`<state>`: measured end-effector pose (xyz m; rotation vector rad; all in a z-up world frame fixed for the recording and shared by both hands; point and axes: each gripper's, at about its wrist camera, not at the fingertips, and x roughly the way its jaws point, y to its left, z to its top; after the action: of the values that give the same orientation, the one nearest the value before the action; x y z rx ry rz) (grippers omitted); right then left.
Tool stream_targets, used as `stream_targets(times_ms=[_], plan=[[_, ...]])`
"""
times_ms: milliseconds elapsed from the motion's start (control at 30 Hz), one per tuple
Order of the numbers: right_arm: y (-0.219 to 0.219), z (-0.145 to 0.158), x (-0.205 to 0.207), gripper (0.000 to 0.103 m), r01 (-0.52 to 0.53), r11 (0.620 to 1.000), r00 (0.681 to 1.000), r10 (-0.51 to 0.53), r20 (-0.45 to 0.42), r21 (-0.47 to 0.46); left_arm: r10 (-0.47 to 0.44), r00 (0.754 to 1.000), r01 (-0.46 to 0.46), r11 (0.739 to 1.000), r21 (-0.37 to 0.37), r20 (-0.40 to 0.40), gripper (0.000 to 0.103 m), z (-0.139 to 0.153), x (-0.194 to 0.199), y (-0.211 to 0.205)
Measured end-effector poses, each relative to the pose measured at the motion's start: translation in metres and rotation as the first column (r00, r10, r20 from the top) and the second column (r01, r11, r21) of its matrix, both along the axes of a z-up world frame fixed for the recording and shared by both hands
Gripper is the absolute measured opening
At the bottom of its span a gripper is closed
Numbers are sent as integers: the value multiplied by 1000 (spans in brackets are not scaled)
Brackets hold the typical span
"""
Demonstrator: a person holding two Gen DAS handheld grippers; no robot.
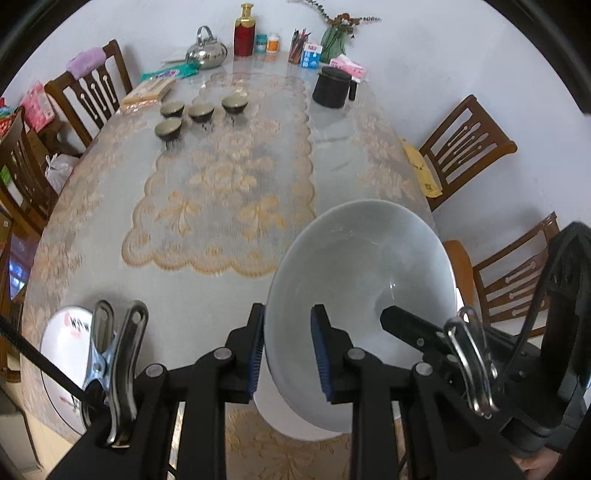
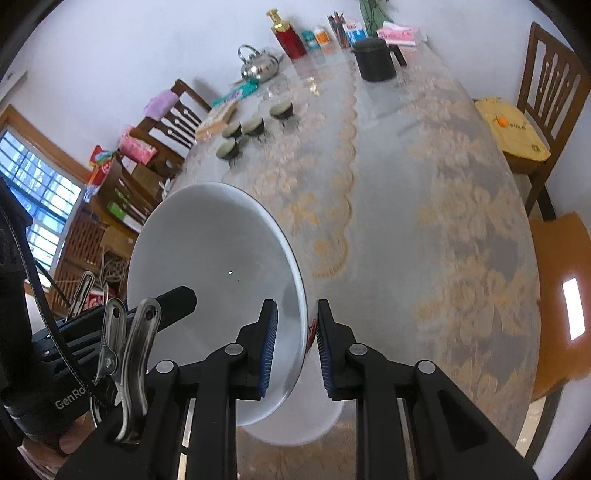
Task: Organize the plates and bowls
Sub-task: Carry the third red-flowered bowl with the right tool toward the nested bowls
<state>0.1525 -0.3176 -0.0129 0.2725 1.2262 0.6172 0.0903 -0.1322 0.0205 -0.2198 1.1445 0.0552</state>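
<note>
Both grippers are clamping the same large white bowl (image 1: pixel 354 295) by its rim, one on each side. In the left wrist view the left gripper (image 1: pixel 288 354) is pinching the bowl's left rim low in the centre of the frame, its blue pads pressing either side of the wall. In the right wrist view the right gripper (image 2: pixel 295 347) is gripping the opposite rim at lower centre, closed on it in the same way. The bowl is tilting and seems to be hanging just above the table (image 1: pixel 351 155), casting a pale shadow beneath it. One white plate with red lettering (image 1: pixel 66 343) is lying at the lower left edge of the left view, near the table's rim.

The table is wearing a lace cloth with orange flowers under a clear cover. Four small dark cups (image 1: pixel 201 112) are sitting in a cluster toward the upper left. Along the far edge, against a white wall, are standing one steel kettle (image 1: pixel 206 50), one red bottle (image 1: pixel 244 31) and one black lidded pot (image 1: pixel 331 86), among smaller jars and boxes. Wooden chairs (image 1: pixel 469 144) are ringing the table; one window (image 2: pixel 40 206) is showing at the left of the right view.
</note>
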Motion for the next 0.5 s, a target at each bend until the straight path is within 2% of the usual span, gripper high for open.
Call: stream_targets(times_ms=[500], plan=[[-6,-29,-40,23,-24,998,999,22,-34,-66,10,998,-9,1000,11,-66,26,-37,-38,-17]])
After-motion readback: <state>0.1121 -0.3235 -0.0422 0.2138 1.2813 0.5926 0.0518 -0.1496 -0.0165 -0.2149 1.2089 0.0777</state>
